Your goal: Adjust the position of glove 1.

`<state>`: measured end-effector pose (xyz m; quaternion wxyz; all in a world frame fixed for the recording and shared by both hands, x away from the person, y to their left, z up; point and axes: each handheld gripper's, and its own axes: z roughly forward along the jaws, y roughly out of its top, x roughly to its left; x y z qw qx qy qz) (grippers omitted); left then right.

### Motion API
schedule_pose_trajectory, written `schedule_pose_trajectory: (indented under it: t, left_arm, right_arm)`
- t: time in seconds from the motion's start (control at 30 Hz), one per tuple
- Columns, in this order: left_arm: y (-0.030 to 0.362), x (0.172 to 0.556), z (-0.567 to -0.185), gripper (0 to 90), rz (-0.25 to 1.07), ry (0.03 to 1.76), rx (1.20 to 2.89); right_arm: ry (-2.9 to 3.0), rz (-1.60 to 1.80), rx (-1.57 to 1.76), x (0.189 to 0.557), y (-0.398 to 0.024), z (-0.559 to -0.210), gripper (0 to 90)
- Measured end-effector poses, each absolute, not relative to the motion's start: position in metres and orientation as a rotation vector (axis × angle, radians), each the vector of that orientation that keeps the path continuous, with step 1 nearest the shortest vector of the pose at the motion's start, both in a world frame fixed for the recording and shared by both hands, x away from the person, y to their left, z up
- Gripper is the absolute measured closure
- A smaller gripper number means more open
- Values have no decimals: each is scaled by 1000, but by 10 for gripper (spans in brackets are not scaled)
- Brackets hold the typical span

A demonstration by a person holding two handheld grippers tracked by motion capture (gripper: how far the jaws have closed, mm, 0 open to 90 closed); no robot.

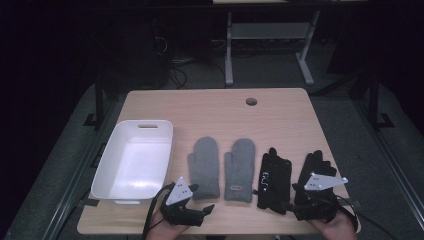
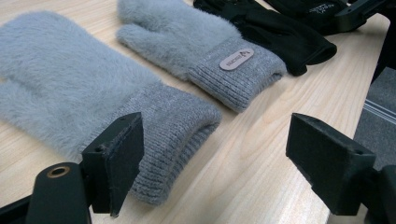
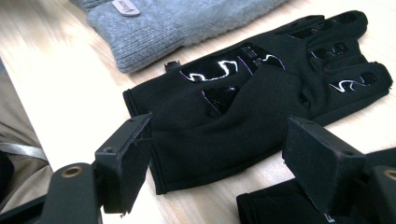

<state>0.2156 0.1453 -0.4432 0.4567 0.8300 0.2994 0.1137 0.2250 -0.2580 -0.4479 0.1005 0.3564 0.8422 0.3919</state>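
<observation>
Two grey fuzzy mittens lie side by side at mid-table, cuffs toward me. To their right are two black gloves. My left gripper hovers open by the left mitten's cuff. In the left gripper view its jaws stand wide apart, with that ribbed cuff just past the left jaw and the labelled mitten farther off. My right gripper is open at the black gloves' cuffs. In the right gripper view the printed black glove lies between the jaws, untouched.
A white plastic tub with nothing inside stands at the table's left. The wooden table has a round cable hole near its far edge. A desk frame and cables stand on the floor beyond.
</observation>
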Motion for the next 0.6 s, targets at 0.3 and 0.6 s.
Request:
schedule_pose_trajectory:
  t: [0.3,0.6]
  left_arm:
    - [145,214,-445,187,295,741,2048]
    - [148,210,-440,186,322,728,2033]
  right_arm:
    - [2476,1193,1047,226,-256,-444,206]
    - [2511,1216,974,235,-236,-426,177]
